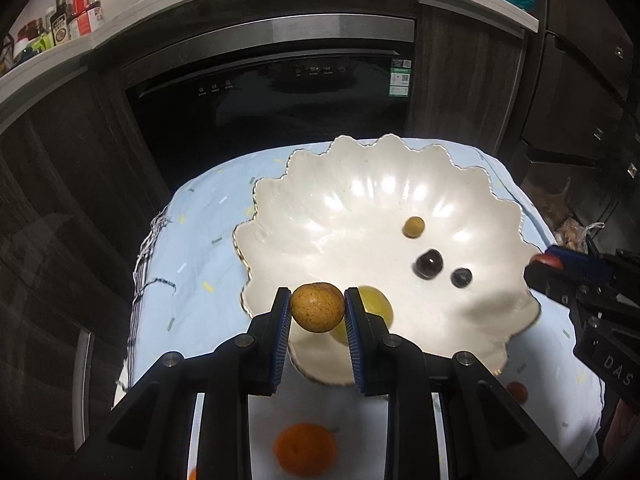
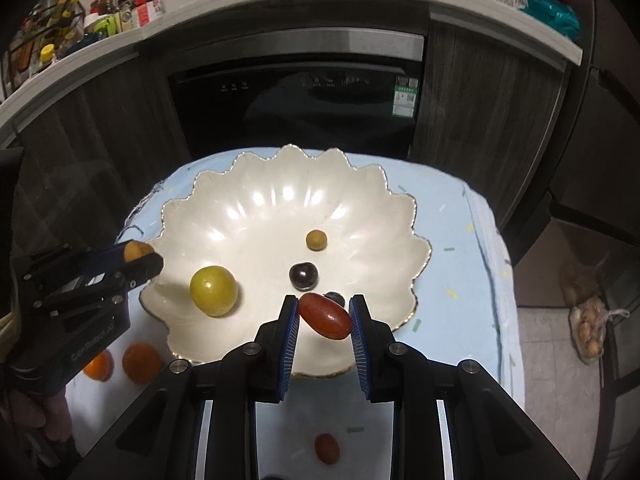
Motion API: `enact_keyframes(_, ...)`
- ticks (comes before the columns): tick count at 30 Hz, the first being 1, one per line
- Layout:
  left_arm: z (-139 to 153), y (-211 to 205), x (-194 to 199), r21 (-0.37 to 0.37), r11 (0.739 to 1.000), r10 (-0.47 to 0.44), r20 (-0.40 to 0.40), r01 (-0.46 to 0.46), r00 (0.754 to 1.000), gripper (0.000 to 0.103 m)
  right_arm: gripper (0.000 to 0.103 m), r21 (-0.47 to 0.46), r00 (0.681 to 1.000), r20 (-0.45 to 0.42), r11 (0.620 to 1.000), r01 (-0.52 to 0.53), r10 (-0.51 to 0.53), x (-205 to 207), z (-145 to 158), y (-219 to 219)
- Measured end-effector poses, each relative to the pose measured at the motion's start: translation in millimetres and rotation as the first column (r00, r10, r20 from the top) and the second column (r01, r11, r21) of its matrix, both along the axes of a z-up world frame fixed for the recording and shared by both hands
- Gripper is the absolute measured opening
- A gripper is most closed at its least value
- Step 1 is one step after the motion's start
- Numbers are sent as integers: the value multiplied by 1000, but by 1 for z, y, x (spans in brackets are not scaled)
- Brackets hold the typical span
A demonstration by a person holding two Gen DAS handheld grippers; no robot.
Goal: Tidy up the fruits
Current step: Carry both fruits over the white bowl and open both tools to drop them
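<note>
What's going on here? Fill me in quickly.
A person is sorting fruit into a white scalloped bowl with two handheld grippers. The left gripper holds a brown round fruit at the bowl's near rim; the right gripper holds a red oblong fruit over it. Four fruits are already inside; oranges and another red fruit wait on the cloth.

Bowl (image 2: 256,216): pearly white, scalloped, thin gold rim. Cloth (image 2: 452,240): pale blue, scattered yellow, green and white dashes. Held fruits: tan-brown speckled ball (image 1: 317,307); glossy red oval (image 2: 325,316). In bowl: yellow-green plum (image 2: 213,290), dark purple cherry (image 2: 304,276), blue-black berry (image 1: 461,277).
</note>
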State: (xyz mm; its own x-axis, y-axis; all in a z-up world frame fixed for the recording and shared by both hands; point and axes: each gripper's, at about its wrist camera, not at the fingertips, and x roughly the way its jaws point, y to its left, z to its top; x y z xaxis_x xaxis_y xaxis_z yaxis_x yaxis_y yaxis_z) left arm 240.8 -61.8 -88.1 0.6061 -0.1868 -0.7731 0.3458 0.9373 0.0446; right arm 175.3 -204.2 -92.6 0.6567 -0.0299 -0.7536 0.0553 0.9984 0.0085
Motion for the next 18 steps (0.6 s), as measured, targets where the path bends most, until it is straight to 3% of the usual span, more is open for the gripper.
enact_keyframes(12,-19,2,29,3,1000,15,-33,-15,999,27,27,20,998,-67,1000,1,1,23,-19,9)
enact_keyframes(16,-22,4,31,-2,1000,24,-36,-24,999,47,28,30,996,-90,1000,-2,5,27,-26,12)
enact_keyframes(18,-21,4,30,-2,1000,22,-27,-22,999,47,28,42,996,-93,999,2,2,28,-27,11)
